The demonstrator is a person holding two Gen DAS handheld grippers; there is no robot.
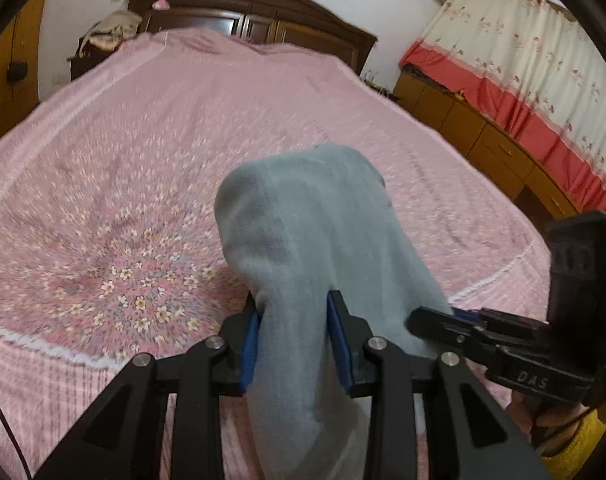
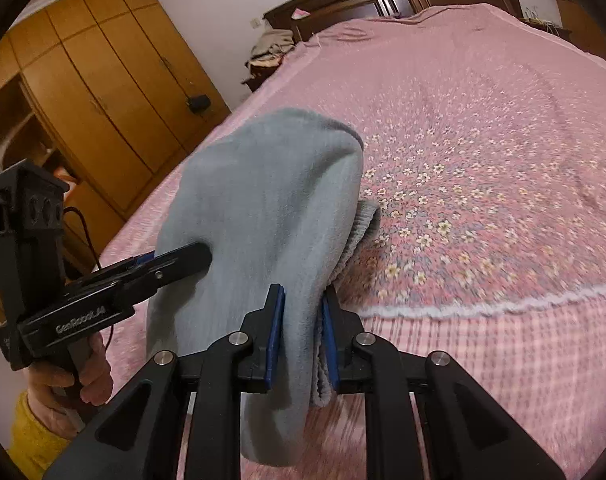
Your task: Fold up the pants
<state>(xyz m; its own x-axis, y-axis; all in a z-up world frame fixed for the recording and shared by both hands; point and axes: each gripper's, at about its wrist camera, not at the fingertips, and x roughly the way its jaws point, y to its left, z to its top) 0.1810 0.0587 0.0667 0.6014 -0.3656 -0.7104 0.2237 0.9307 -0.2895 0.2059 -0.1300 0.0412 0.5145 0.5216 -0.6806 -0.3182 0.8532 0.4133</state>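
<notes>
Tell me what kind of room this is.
A bedroom, most likely in a home. A large bed under a pink floral bedspread fills both views, with a dark wooden headboard behind it, a tall wooden wardrobe to one side and floral curtains to the other.

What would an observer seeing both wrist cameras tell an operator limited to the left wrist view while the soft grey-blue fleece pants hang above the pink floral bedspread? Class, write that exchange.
Operator: Does the right gripper truly clamp the grey-blue fleece pants?
Observer: Yes, its own camera shows fabric pinched between both blue pads.
Operator: Who holds the left gripper?
Observer: A hand in a yellow sleeve grips its handle, seen only from the right wrist.
</notes>
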